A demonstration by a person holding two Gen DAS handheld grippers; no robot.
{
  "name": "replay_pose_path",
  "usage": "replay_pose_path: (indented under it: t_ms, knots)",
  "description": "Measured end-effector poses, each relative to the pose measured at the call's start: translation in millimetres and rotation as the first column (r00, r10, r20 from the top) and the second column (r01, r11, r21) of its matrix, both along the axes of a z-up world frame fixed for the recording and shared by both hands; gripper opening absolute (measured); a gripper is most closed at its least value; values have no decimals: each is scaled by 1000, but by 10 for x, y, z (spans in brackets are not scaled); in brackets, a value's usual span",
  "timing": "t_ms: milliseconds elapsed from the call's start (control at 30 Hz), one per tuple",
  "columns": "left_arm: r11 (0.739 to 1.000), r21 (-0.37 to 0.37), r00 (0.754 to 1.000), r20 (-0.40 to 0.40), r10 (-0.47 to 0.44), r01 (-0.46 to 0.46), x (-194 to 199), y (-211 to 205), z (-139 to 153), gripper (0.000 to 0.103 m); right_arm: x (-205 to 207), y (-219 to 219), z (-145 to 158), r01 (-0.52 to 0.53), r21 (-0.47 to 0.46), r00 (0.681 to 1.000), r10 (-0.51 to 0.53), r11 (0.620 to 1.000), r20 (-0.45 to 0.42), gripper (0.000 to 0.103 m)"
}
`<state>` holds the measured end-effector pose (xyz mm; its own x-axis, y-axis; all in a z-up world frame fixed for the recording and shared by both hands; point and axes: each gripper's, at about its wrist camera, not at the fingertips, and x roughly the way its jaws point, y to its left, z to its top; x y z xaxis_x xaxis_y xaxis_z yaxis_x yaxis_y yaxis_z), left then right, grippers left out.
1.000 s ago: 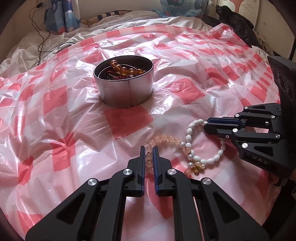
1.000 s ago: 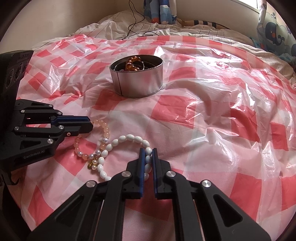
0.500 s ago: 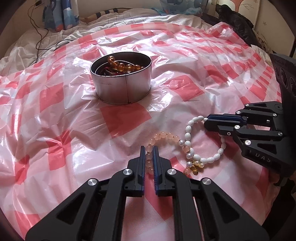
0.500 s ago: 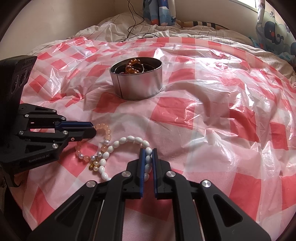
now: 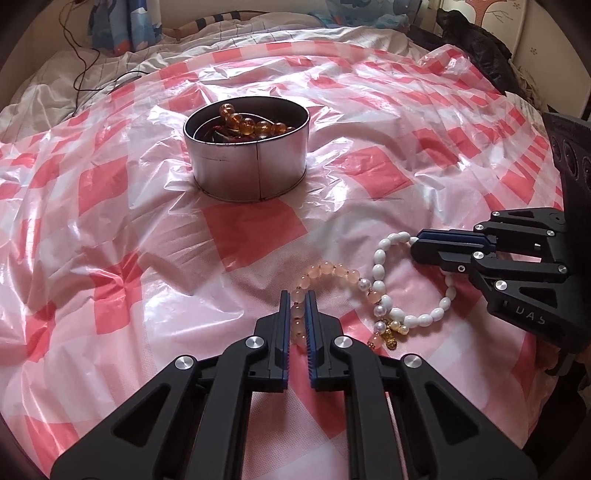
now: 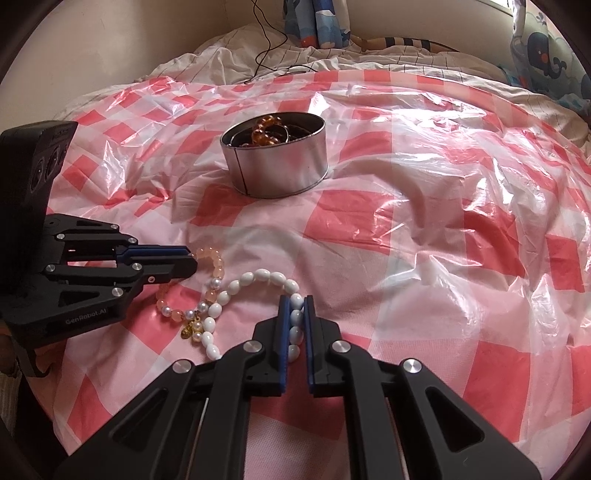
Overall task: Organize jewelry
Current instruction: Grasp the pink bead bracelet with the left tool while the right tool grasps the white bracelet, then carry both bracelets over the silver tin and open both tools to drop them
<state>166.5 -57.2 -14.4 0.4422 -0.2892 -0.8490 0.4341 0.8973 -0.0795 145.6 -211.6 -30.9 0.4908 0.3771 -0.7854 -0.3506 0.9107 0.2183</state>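
A pink bead bracelet (image 5: 325, 269) (image 6: 216, 260) with pearls and a gold charm lies on the checked plastic sheet. My left gripper (image 5: 296, 299) (image 6: 194, 258) is shut on its near side. Crossing it is a white oval-bead bracelet (image 5: 380, 258) (image 6: 266, 275), and my right gripper (image 6: 295, 304) (image 5: 415, 242) is shut on the beads of that one. A round metal tin (image 5: 251, 170) (image 6: 275, 162) stands further back, holding amber beads (image 5: 255, 125) and darker pieces.
The red and white plastic sheet (image 5: 110, 229) covers a bed. Rumpled bedding and a black cable (image 6: 266, 48) lie behind it, with blue patterned fabric (image 5: 118, 26) at the back. A dark garment (image 5: 476, 48) sits at the far right.
Both grippers have stayed shut on their bracelets and barely shifted; the tin sits slightly lower left in the left wrist view.
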Motion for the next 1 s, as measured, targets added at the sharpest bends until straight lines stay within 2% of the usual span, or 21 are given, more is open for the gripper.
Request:
replay_pose_path:
  t_ms: [167, 333, 400, 600, 800, 1000]
  knots:
    - [993, -117, 999, 38, 8, -4, 2, 108, 270, 7, 30, -267, 158, 50, 200, 998, -54, 979, 13, 8]
    - [983, -185, 999, 51, 9, 0, 52, 202, 482, 7, 47, -534, 326, 70, 415, 995, -93, 907, 37, 8]
    - [979, -204, 998, 55, 14, -2, 78, 224, 555, 7, 70, -600, 378, 76, 464, 994, -107, 883, 39, 8]
    - [971, -239, 998, 69, 9, 8, 160, 230, 734, 7, 178, -665, 524, 77, 533, 991, -124, 843, 55, 8]
    - [968, -249, 992, 125, 3, 28, 331, 207, 1012, 7, 443, -611, 718, 55, 621, 986, -139, 782, 89, 8]
    - [963, -269, 985, 169, 29, 17, 544, 214, 1200, 7, 800, -433, 823, 19, 640, 986, -120, 768, 114, 8]
